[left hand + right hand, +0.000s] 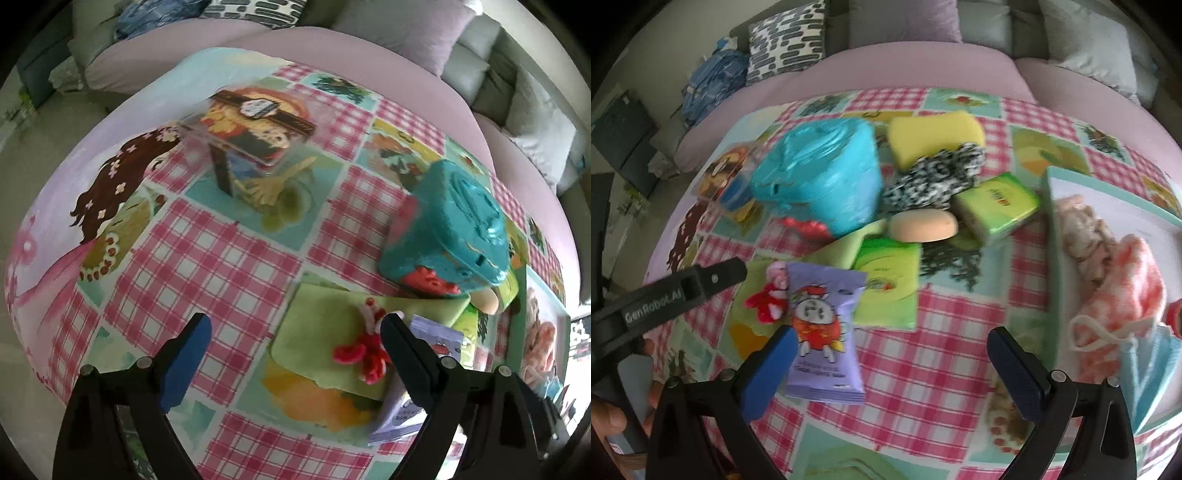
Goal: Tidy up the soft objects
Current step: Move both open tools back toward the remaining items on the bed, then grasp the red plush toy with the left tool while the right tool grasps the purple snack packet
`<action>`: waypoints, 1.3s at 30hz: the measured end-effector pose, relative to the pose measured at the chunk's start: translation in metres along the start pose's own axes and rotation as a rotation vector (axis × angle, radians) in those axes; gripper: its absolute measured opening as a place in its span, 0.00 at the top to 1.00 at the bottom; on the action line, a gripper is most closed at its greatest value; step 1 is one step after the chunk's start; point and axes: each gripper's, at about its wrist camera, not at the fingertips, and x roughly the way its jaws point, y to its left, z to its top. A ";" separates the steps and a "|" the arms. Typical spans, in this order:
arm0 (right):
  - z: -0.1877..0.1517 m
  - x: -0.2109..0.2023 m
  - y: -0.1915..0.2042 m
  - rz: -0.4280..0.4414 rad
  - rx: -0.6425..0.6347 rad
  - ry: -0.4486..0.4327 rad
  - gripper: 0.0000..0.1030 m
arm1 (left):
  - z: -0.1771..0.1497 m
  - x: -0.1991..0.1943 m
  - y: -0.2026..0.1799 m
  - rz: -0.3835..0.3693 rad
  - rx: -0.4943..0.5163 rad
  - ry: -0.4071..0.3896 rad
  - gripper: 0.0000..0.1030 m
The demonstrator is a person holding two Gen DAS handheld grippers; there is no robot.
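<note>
My left gripper (295, 332) hangs open over the checked tablecloth, nothing between its jaws. Its right finger stands beside a small red-and-white plush (365, 350) lying on a green cloth (325, 339). My right gripper (894, 354) is open too, its left pad next to a purple snack packet (823, 332). Behind the packet lie a beige sponge (923, 225), a green tissue pack (997, 206), a black-and-white fabric bundle (934, 173) and a yellow sponge (934, 136). A pale tray (1056, 240) on the right holds fluffy pink cloths (1126, 288) and a blue mask (1152, 369).
A teal plastic box (450, 229) stands behind the green cloth. A clear box of snacks (255, 129) sits farther back left. The table is round, with a lilac sofa and cushions (923, 22) beyond it. A person's hand (613, 417) shows at lower left.
</note>
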 end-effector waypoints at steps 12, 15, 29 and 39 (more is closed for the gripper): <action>-0.004 0.033 0.037 0.003 -0.065 0.065 0.00 | 0.001 0.004 0.015 -0.004 -0.044 0.017 0.10; -0.004 0.040 0.046 0.000 -0.077 0.078 0.00 | 0.000 0.004 0.015 -0.007 -0.043 0.015 0.10; -0.007 0.062 0.050 -0.054 -0.096 0.104 0.02 | 0.004 0.005 0.008 -0.044 -0.029 0.022 0.10; -0.001 0.062 0.035 -0.056 -0.077 0.091 0.18 | 0.003 0.007 -0.004 -0.114 -0.010 0.044 0.10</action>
